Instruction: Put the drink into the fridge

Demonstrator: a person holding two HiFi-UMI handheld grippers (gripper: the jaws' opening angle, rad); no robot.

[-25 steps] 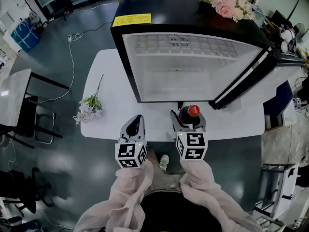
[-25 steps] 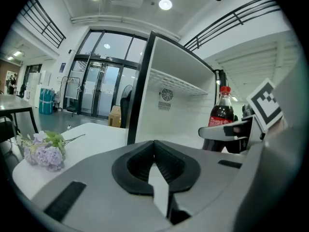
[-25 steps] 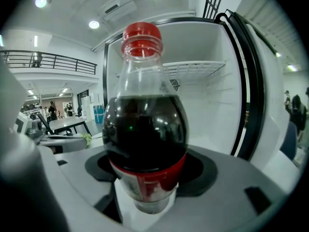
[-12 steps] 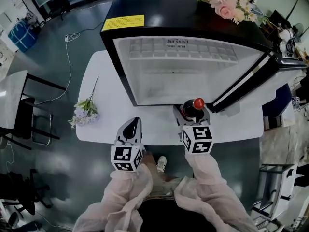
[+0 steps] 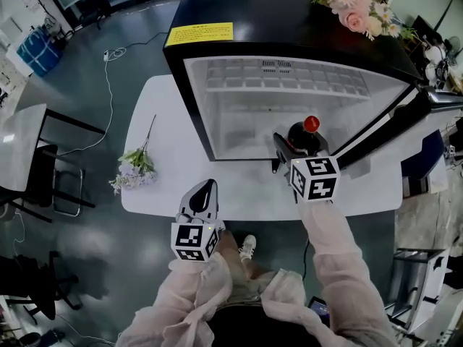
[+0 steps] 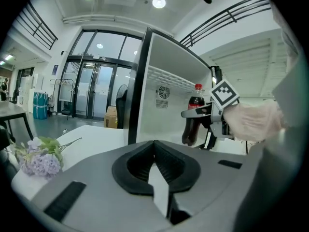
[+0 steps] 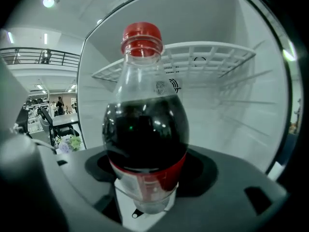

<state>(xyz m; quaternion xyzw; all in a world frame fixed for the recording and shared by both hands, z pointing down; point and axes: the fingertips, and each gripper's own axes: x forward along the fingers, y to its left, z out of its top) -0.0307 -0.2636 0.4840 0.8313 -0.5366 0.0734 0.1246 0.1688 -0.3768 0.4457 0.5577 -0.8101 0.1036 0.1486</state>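
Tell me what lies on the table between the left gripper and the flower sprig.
Nothing: in the head view, only bare white table separates the left gripper from the sprig.

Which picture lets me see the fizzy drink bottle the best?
The right gripper view: the bottle fills the middle, with its red cap, dark drink and label clear. The head view shows only its top from above; the left gripper view shows it small and far off.
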